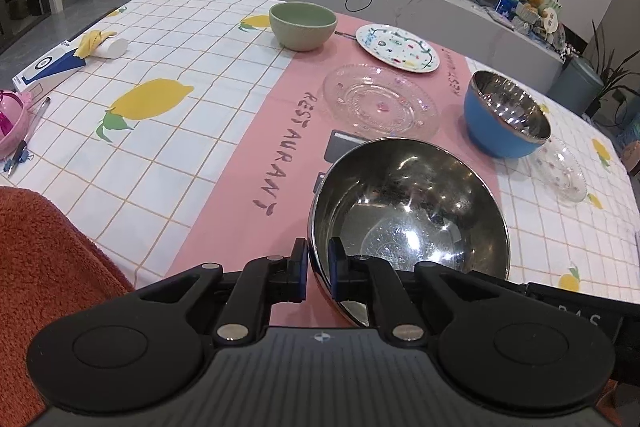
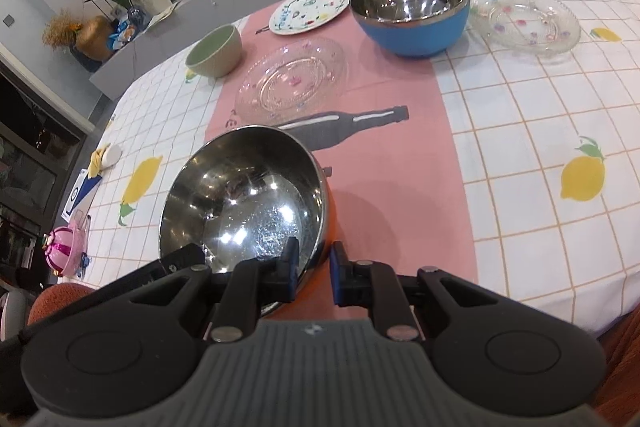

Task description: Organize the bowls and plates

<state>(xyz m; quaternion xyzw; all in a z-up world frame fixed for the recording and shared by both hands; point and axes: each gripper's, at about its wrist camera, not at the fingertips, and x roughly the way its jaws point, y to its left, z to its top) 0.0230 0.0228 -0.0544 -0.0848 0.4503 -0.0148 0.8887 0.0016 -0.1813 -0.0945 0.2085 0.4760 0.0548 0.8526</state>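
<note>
My left gripper point(image 1: 318, 261) is shut on the near rim of a steel bowl with an orange outside point(image 1: 408, 207), one finger inside and one outside. My right gripper point(image 2: 314, 263) straddles the same bowl's point(image 2: 248, 203) rim, its jaws a little apart around the wall; whether the pads touch is unclear. Further back stand a blue steel-lined bowl point(image 1: 506, 115) point(image 2: 412, 11), a green bowl point(image 1: 303, 25) point(image 2: 216, 51), a large clear glass plate point(image 1: 380, 101) point(image 2: 292, 79), a small clear glass plate point(image 1: 562, 173) point(image 2: 524, 21) and a painted white plate point(image 1: 398, 47) point(image 2: 310, 7).
The table carries a lemon-print cloth with a pink runner point(image 1: 256, 131). At the left edge lie a blue-white box point(image 1: 48, 69), a white cup point(image 1: 114, 47), a pen point(image 1: 26, 139) and a pink toy point(image 1: 10, 125). An orange chair back point(image 1: 48, 267) stands near me.
</note>
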